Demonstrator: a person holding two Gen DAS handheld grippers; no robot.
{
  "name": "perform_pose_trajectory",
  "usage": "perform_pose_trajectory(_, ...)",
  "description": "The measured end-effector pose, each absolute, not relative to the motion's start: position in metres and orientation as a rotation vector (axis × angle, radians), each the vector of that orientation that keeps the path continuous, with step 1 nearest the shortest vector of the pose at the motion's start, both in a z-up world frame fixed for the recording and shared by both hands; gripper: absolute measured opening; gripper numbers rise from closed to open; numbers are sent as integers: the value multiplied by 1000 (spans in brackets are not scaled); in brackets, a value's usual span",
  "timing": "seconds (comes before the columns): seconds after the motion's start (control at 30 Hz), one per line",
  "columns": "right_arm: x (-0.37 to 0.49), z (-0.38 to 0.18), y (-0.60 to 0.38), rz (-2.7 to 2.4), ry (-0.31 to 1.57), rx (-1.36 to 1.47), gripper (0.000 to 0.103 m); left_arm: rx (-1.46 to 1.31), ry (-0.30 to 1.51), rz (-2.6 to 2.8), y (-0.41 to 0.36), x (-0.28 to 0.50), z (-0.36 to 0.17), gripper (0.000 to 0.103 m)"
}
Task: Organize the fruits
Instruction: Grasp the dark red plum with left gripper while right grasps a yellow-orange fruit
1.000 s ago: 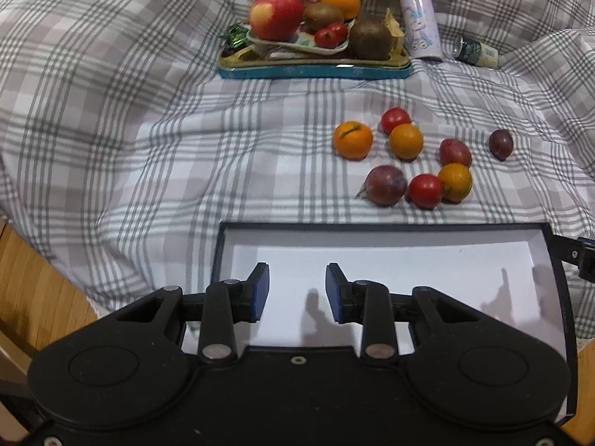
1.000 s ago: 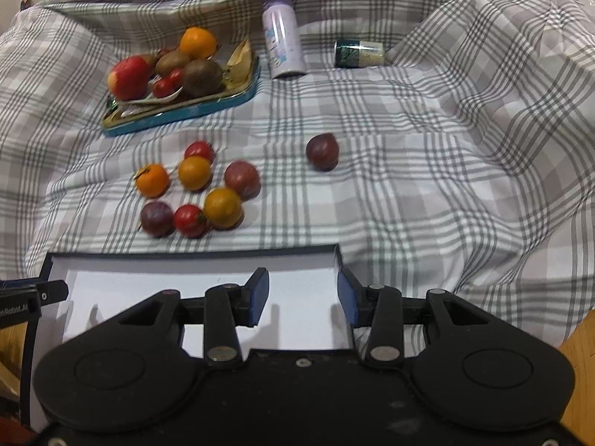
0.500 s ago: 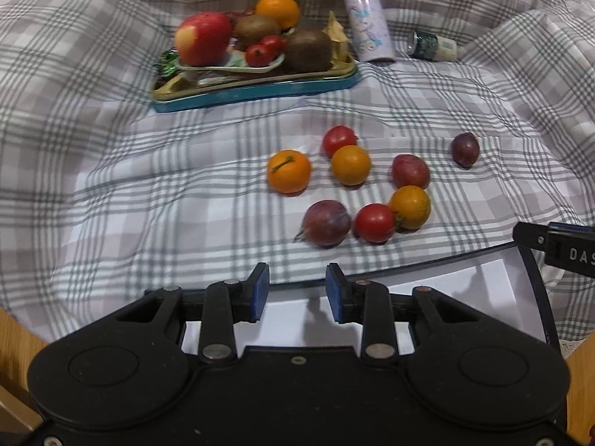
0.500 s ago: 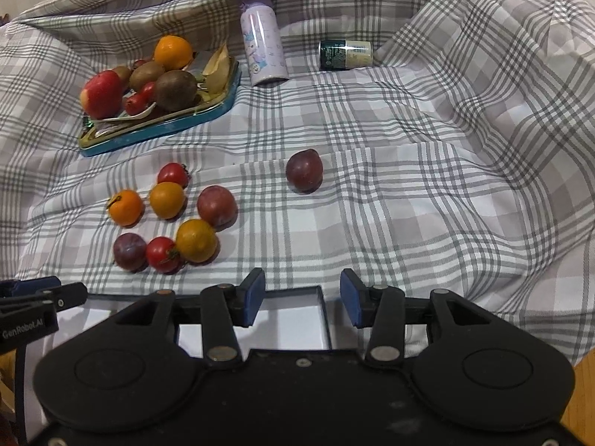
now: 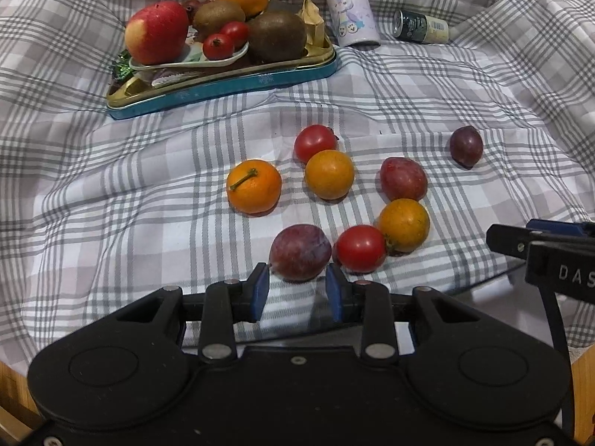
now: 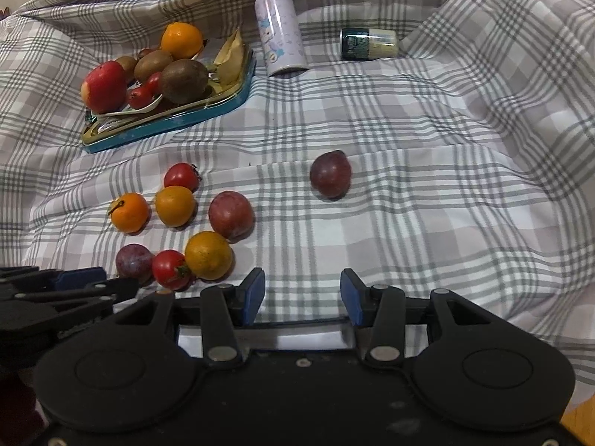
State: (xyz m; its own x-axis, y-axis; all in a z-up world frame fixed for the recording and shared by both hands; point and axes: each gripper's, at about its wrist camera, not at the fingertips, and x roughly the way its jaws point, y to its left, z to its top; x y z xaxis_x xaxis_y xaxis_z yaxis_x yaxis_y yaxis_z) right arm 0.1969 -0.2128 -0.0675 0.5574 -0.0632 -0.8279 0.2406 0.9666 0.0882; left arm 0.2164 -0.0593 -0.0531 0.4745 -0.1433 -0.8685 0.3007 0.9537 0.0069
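Note:
Several loose fruits lie on the checked cloth [image 5: 111, 186]: a stemmed tangerine [image 5: 254, 186], two oranges, two tomatoes and some plums. My left gripper [image 5: 296, 291] is open, its blue pads either side of the nearest purple plum [image 5: 300, 252] without pressing it. A red tomato [image 5: 360, 248] lies just right of that plum. My right gripper [image 6: 303, 293] is open with only cloth between its fingers. A lone dark plum [image 6: 330, 173] lies ahead of it, a little to the right. A teal tin tray [image 5: 223, 85] at the back holds an apple, kiwis, an orange and small tomatoes.
A lavender bottle [image 5: 349, 3] stands right of the tray, and a small dark jar [image 5: 420, 26] lies on its side beyond it. A white box with a black rim [image 6: 297, 338] sits under both grippers at the near edge. The cloth rises in folds at left and right.
Both grippers have moved forward and down, off the white box and toward the loose fruits. The left one now reaches the nearest plum. The right jaws stand slightly wider.

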Motion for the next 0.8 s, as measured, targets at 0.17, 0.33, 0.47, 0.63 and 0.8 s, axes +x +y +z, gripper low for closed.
perform_pose_trajectory(0.17,206,-72,-211,-171,972,210,46,154,1054,-273,-61,227,-59,43)
perform_pose_trajectory(0.33,212,-73,-210,-158,963,221,46,149,1052,-249,-61,237,-62,47)
perform_pose_trajectory(0.47,214,-71,-205,-135,955,223,46,96,1093,-240,-52,248,-67,50)
perform_pose_trajectory(0.63,218,-71,-195,-97,952,223,47,68,1086,-200,-42,253,-67,50)
perform_pose_trajectory(0.8,227,-73,-184,-73,957,218,47,45,1082,-172,-28,256,-66,50)
